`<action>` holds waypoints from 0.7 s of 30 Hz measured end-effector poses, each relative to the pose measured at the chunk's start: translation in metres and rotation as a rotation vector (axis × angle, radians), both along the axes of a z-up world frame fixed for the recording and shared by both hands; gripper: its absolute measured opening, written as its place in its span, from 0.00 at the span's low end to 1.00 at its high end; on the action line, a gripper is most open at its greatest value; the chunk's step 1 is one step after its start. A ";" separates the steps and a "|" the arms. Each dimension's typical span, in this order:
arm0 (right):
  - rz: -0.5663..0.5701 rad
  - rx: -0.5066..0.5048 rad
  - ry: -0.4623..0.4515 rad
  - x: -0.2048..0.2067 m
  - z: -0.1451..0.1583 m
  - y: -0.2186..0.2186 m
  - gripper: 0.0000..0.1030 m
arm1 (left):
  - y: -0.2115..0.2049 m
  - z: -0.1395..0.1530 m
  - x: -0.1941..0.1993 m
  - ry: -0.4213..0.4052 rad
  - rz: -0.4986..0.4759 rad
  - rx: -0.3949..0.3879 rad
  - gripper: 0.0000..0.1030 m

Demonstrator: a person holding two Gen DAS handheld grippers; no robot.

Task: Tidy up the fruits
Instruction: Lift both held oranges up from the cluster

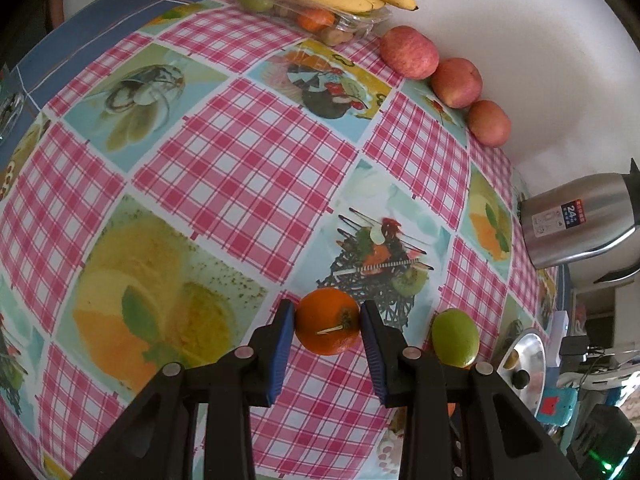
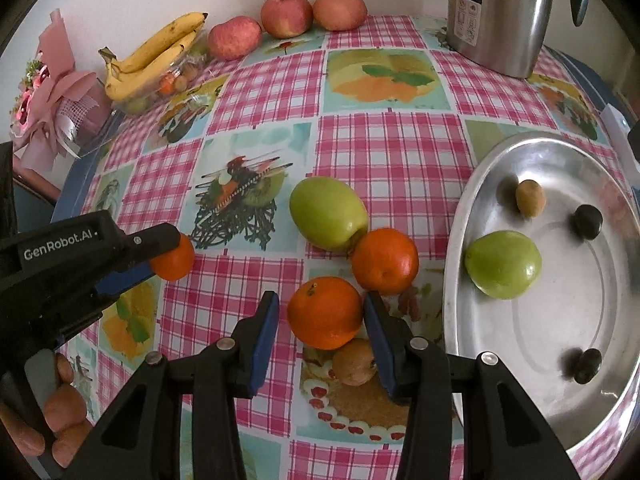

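Our left hand-held gripper (image 1: 327, 326) clamps a small orange (image 1: 328, 321); our right hand-held gripper (image 2: 320, 314) closes on another orange (image 2: 325, 313). Crowding the right one: a third orange (image 2: 385, 261), green fruit (image 2: 328, 213), brown fruit (image 2: 354, 362) beneath, metal tray (image 2: 460, 280) beside.

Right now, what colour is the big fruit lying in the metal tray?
Green, seen best in the right wrist view.

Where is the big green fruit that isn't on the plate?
In the right wrist view the green fruit sits mid-table on the checked cloth, touching an orange, left of the metal plate.
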State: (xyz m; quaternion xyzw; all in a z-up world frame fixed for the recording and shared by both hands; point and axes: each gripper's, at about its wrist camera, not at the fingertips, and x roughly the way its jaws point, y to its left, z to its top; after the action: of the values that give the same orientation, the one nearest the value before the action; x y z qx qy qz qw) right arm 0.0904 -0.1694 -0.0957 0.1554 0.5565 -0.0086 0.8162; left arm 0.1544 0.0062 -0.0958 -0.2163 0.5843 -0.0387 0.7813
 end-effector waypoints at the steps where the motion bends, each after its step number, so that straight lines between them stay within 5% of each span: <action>1: -0.004 -0.003 0.000 0.000 0.001 0.000 0.44 | 0.000 0.000 0.000 0.001 0.001 -0.001 0.35; 21: 0.000 0.018 0.060 0.003 -0.011 0.003 0.44 | -0.001 -0.003 0.001 0.014 0.004 -0.011 0.35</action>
State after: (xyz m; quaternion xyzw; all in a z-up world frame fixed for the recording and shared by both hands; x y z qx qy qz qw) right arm 0.0933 -0.1663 -0.1065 0.1623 0.5808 -0.0083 0.7976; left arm 0.1556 0.0054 -0.0988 -0.2218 0.5891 -0.0389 0.7760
